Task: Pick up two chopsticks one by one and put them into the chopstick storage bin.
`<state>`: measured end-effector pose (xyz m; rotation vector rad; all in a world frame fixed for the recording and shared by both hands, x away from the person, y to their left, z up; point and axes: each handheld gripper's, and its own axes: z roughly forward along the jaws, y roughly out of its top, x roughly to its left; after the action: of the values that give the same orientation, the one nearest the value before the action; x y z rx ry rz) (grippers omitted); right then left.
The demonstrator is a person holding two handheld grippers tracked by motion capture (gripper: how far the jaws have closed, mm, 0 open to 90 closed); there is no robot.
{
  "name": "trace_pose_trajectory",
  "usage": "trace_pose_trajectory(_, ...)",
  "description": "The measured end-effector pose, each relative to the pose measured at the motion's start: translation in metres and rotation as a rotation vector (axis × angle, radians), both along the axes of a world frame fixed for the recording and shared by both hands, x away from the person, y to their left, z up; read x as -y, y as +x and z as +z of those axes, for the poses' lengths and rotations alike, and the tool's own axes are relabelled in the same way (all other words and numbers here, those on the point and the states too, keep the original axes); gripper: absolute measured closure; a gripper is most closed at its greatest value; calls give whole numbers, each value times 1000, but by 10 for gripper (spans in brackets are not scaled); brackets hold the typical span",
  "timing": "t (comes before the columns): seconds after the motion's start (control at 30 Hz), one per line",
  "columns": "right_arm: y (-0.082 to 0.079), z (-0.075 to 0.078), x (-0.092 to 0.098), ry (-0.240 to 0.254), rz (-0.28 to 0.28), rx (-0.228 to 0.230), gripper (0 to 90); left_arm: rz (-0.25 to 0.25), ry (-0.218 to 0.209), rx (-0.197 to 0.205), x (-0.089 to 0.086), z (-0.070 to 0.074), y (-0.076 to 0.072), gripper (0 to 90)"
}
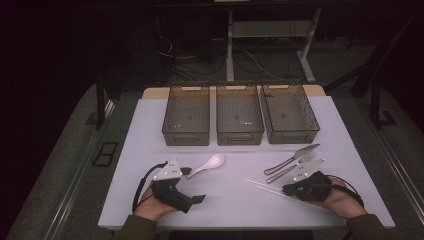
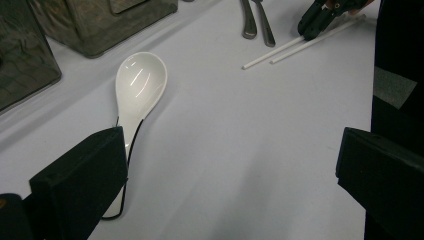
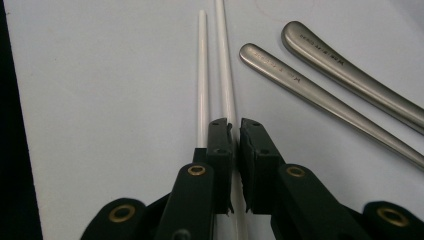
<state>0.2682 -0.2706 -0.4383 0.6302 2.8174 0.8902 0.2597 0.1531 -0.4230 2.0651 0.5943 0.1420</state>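
Note:
Two white chopsticks lie side by side on the white table at the right front. My right gripper is at their near end. In the right gripper view its jaws are shut on one chopstick, while the other chopstick runs just beside the left jaw. A white ceramic spoon lies left of centre. My left gripper rests at the left front with its jaws wide open. Nothing is between them, and the spoon's handle runs behind the left jaw.
A metal fork and a broad-bladed metal knife lie just beyond the chopsticks, and their handles sit right of my right jaws. Three dark see-through bins stand in a row at the back of the table.

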Motion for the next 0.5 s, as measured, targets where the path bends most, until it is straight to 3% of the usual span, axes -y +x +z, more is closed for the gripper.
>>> trace_pose_trajectory(0.5,2,-1,4,27,28,7,848,2,-6,-4,1,-1,0,0)
